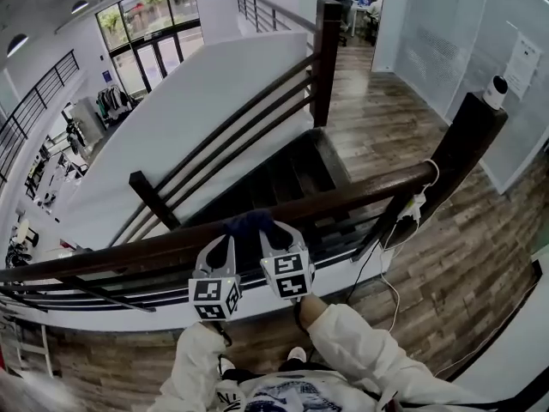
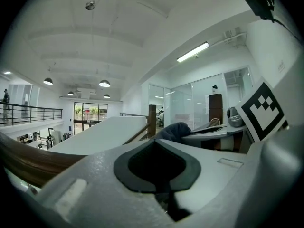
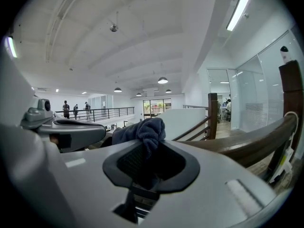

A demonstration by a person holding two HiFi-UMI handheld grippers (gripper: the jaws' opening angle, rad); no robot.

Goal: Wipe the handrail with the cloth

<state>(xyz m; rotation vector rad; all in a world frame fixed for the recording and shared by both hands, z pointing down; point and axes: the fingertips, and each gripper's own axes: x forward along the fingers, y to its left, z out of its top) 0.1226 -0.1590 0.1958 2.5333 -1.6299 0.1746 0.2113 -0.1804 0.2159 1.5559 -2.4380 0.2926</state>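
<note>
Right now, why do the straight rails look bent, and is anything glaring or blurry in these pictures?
Head view: the wide lens bows the dark brown wooden handrail; light is even. Right gripper view: the dark blue cloth is sharp, the long ceiling tube light burns white. Left gripper view: black corners.

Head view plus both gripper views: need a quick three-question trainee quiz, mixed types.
1. True or false: the dark blue cloth is draped over the brown wooden handrail.
2. What stands between the jaws of the right gripper in its own view? A) the cloth B) a cable C) nothing
3. Fill in: the white cable hangs beside the ____ at the handrail's right end.

Key: 1 true; 2 A; 3 dark wooden post.
</note>
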